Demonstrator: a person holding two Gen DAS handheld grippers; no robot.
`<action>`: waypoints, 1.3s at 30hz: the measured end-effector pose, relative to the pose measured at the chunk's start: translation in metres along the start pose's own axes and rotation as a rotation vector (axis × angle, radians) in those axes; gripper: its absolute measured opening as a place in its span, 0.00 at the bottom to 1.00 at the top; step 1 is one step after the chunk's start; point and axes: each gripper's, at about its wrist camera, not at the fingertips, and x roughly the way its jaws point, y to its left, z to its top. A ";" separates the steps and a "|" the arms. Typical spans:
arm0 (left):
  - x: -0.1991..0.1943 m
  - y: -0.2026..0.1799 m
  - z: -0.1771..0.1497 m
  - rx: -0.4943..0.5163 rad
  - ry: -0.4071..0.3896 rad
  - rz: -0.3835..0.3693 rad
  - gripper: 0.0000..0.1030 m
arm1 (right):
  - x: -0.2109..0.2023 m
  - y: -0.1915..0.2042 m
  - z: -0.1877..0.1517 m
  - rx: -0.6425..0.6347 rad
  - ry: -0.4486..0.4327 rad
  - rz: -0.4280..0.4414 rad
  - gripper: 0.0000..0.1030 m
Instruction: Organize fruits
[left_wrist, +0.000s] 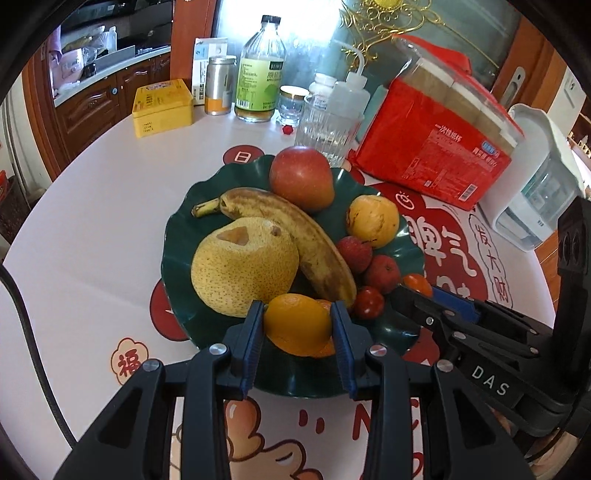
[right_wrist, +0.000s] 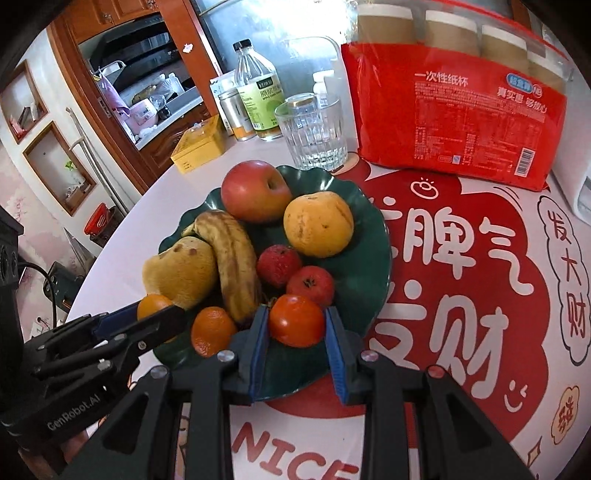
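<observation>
1. At the far left of the table (left_wrist: 92, 229) stood a yellow tin (left_wrist: 163, 107), with a metal can (left_wrist: 220, 85) and a vinegar bottle (left_wrist: 260, 77) beside it.
2. The dark green plate (left_wrist: 177, 236) sat mid-table and held most of the fruit: a large speckled pear (left_wrist: 243, 266) on its left, a brown-spotted banana (left_wrist: 288, 236) lying against the pear, and a red apple (left_wrist: 301, 177) at the far rim.
3. The left gripper (left_wrist: 297, 325) was clamped on an orange mandarin (left_wrist: 297, 323) over the plate's near edge, blue pads pressing both sides.
4. Right of the banana lay a yellow fruit (left_wrist: 373, 220) and two small red fruits (left_wrist: 369, 264), all on the plate.
5. The right gripper (right_wrist: 296, 320) was clenched on an orange-red tomato-like fruit (right_wrist: 296, 319) over the plate's near right part; another mandarin (right_wrist: 212, 330) lay just left of it.
6. A ribbed glass (right_wrist: 314, 133) stood behind the plate; a red pack of paper cups (right_wrist: 454, 118) lay farther right.
</observation>
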 end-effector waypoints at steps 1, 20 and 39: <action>0.002 0.000 0.000 0.001 0.000 -0.003 0.34 | 0.001 0.000 0.000 -0.001 0.003 0.002 0.30; -0.012 0.010 -0.011 0.001 0.008 0.031 0.72 | -0.005 0.005 0.005 0.000 -0.009 0.051 0.41; -0.104 -0.009 -0.030 0.058 -0.060 0.083 0.79 | -0.076 0.017 -0.023 -0.048 -0.036 -0.033 0.41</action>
